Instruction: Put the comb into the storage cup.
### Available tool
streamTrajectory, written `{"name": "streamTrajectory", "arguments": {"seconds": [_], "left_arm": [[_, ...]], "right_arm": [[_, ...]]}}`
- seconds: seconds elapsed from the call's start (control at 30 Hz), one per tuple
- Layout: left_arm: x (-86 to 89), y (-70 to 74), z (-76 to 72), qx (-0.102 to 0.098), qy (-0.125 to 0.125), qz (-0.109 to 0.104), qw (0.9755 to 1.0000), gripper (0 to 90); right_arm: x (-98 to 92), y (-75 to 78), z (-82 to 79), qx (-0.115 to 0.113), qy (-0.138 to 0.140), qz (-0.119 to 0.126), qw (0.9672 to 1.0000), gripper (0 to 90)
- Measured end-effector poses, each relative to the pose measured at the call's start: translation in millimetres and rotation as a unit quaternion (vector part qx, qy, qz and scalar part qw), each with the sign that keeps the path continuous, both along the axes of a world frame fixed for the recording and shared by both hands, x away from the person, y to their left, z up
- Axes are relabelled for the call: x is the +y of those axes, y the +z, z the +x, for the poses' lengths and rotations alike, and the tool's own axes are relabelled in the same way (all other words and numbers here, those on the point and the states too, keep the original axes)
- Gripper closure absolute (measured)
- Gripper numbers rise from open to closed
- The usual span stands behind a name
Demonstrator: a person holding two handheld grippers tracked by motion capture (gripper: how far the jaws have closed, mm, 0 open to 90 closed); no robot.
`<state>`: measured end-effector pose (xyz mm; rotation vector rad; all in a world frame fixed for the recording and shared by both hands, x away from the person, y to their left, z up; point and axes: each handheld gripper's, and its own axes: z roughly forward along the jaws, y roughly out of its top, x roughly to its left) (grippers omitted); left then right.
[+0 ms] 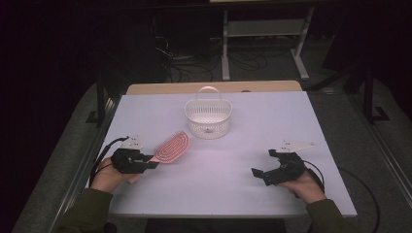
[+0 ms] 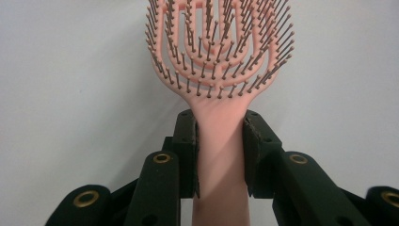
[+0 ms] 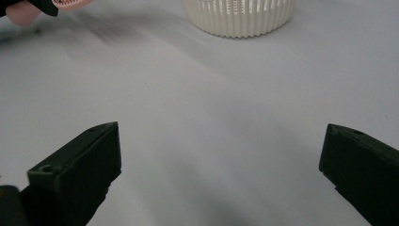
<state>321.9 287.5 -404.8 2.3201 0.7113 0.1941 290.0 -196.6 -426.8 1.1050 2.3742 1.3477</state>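
From the high view I have the left gripper (image 1: pixel 145 161) clamped on the handle of the pink hairbrush (image 1: pixel 171 147), whose head angles up and away toward the white basket (image 1: pixel 208 118) standing near the middle of the pale surface (image 1: pixel 233 189); brush and basket are still apart. My right gripper (image 1: pixel 265 166) rests low at the right side, well clear of both. In the left gripper view the jaws are drawn in on the handle, each pad pressed against a side of it just below where the bristled head (image 2: pixel 219 52) flares, bristles facing the camera. The grip looks narrow and sits close to the neck, so I judge the long head could swing or pivot between the pads if I tilt it quickly, and the bristles might catch on the basket's rim or upright handle (image 1: pixel 209 90) on the way in. In the right gripper view the jaws stand wide apart with nothing between them, bare surface ahead and the basket's ribbed wall (image 3: pixel 240 19) at the top. If the light basket slides when nudged, that idle gripper is too far off to steady it.
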Motion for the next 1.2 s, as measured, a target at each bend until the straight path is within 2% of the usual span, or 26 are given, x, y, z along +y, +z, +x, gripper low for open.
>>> {"name": "streamTrajectory", "arguments": {"seconds": [0.17, 0.5, 0.67, 0.9, 1.2], "left_arm": [[-5.2, 1.3, -2.2, -0.003, -0.009, -0.003, 0.9999, 70.6], [-15.8, 4.9, -4.6, -0.010, -0.017, -0.022, 0.9996, 70.6], [-24.3, 5.4, -6.5, -0.014, -0.019, -0.021, 0.9995, 70.6], [-38.5, 5.9, -6.8, -0.016, -0.024, -0.033, 0.9990, 70.6], [-52.4, 5.0, -5.2, -0.024, -0.034, -0.040, 0.9983, 70.6]], "right_arm": [[0.2, 0.5, 0.1, -0.001, 0.001, 0.001, 1.0000, 0.0], [-0.3, 2.5, 0.0, -0.002, -0.001, 0.007, 1.0000, 0.0], [1.1, 3.5, -2.0, -0.004, 0.001, 0.008, 1.0000, 0.0], [1.0, 7.0, -3.4, -0.011, 0.000, 0.015, 0.9998, 0.0], [0.7, 7.7, -1.7, -0.013, -0.001, 0.013, 0.9998, 0.0]]}}
